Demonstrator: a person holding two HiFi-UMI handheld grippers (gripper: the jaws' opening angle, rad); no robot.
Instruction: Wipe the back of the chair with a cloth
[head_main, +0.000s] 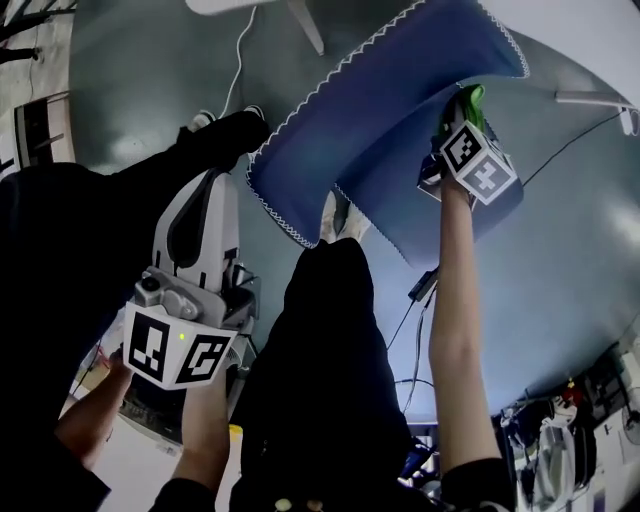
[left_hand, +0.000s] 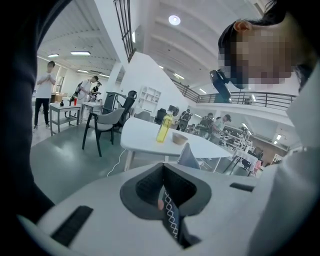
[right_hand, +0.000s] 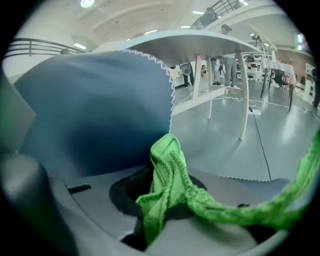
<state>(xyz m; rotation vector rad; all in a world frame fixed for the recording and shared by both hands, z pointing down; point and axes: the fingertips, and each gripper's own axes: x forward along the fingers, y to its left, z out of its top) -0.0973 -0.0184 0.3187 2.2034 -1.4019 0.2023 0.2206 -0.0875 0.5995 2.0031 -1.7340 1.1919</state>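
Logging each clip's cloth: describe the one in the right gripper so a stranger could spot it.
Find the big blue cloth with a white zigzag hem across the top of the head view. At its right side the right gripper is shut on a green cloth, bright and knitted, unlike the smooth blue one.

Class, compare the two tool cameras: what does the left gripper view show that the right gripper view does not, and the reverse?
Only the left gripper view: a yellow bottle and a bowl on top of the white table, a grey chair, and people standing behind.
Only the right gripper view: a green cloth clamped in the right tool, and the table's underside and legs.
Both: the blue cloth with white zigzag stitching, whose edge the left tool grips, and the white table.
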